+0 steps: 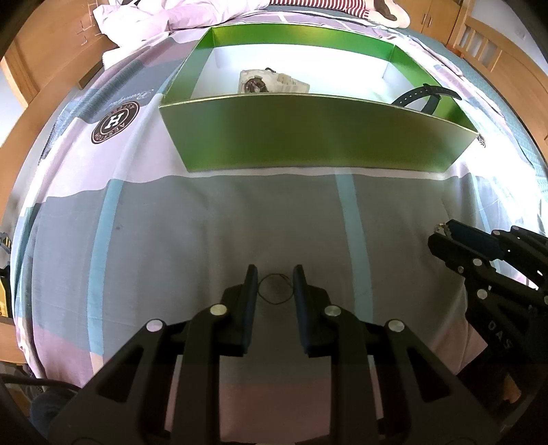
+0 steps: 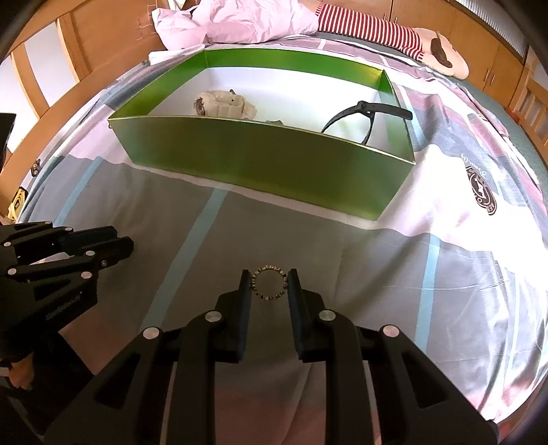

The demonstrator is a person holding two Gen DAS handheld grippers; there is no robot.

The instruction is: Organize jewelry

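A green box (image 1: 318, 137) with a white floor sits on the bed ahead; it also shows in the right wrist view (image 2: 267, 157). Inside lie a beige watch (image 1: 270, 82) (image 2: 222, 102) and a black watch strap (image 1: 424, 97) (image 2: 366, 116). My left gripper (image 1: 275, 274) is open, its fingers either side of a thin black cord loop (image 1: 276, 290) on the sheet. My right gripper (image 2: 269, 277) is open around a beaded bracelet (image 2: 269, 282) lying on the sheet. The right gripper (image 1: 441, 232) shows at the right of the left view.
The bed sheet (image 1: 171, 222) is patterned in grey, pink and blue. A crumpled pink duvet (image 2: 239, 20) and a striped plush toy (image 2: 376, 25) lie behind the box. Wooden bed rails (image 2: 527, 102) run along the sides.
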